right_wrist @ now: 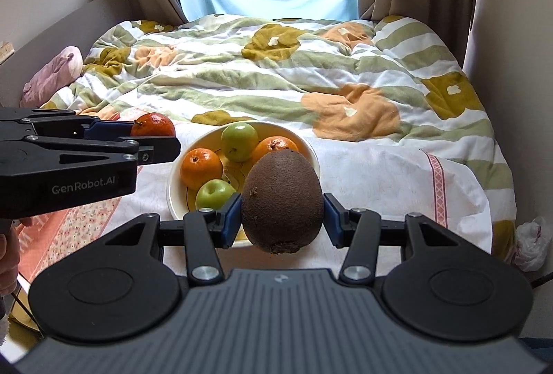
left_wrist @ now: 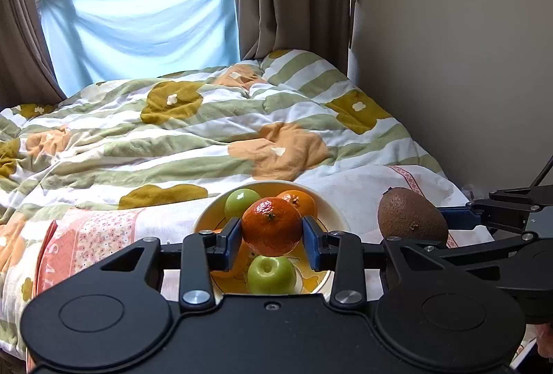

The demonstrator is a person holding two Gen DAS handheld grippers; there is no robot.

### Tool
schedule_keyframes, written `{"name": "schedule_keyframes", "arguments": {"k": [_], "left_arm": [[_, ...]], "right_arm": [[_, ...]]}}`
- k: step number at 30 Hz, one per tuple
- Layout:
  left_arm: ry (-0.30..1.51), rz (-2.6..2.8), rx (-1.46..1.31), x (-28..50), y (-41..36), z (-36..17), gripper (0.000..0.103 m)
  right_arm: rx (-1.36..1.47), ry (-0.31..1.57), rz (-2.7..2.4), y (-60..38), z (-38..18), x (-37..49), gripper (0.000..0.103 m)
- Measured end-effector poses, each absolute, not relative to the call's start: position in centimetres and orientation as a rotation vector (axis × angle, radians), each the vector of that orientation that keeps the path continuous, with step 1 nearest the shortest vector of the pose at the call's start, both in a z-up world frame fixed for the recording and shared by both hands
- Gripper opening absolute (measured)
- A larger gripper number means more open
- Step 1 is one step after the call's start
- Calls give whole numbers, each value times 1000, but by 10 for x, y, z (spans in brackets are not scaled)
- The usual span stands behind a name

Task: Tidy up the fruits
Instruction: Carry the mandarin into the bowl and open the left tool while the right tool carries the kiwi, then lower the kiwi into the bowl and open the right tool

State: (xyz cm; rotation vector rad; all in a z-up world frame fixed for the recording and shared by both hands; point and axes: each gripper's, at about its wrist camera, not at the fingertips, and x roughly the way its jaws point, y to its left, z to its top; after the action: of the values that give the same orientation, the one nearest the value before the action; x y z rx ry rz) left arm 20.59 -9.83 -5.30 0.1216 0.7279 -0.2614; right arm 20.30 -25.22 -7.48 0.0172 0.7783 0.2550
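Bed: flowered quilt (right_wrist: pixel 276 69) below a curtained window.
Bowl (right_wrist: pixel 312 152): on the bed, holding two green apples (right_wrist: pixel 239 140) and two oranges (right_wrist: pixel 201 167).
Left gripper (left_wrist: pixel 272 230): clamped on a red-orange mandarin (left_wrist: pixel 271 225), above the bowl.
Right gripper (right_wrist: pixel 281 218): clamped on a brown kiwi (right_wrist: pixel 282 197), near the bowl's rim.

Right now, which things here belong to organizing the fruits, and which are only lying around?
Belong to the job:
- reddish orange held in left tool
- kiwi held in right tool
- bowl with two green apples and two oranges

Lying about:
- flowered quilt
- pink plush toy
- white plastic bag
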Motion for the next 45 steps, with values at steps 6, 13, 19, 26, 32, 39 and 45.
{"name": "schedule_keyframes", "arguments": {"k": [6, 13, 19, 26, 32, 39, 45], "left_arm": [[793, -321, 144, 252, -98, -74, 41], [889, -378, 201, 292, -101, -113, 41], [938, -417, 197, 304, -100, -131, 51], [886, -398, 148, 303, -86, -117, 95], [869, -344, 137, 293, -71, -103, 95], [847, -280, 81, 285, -53, -87, 96], [831, -235, 88, 278, -45, -82, 96]], "right_arm": [[16, 822, 225, -235, -88, 234, 64], [34, 900, 177, -229, -115, 261, 64], [50, 933, 165, -232, -129, 270, 64], [56, 949, 153, -240, -130, 268, 64], [43, 952, 178, -237, -128, 267, 64], [24, 968, 232, -223, -134, 279, 64], [32, 1000, 272, -217, -146, 289, 64]]}}
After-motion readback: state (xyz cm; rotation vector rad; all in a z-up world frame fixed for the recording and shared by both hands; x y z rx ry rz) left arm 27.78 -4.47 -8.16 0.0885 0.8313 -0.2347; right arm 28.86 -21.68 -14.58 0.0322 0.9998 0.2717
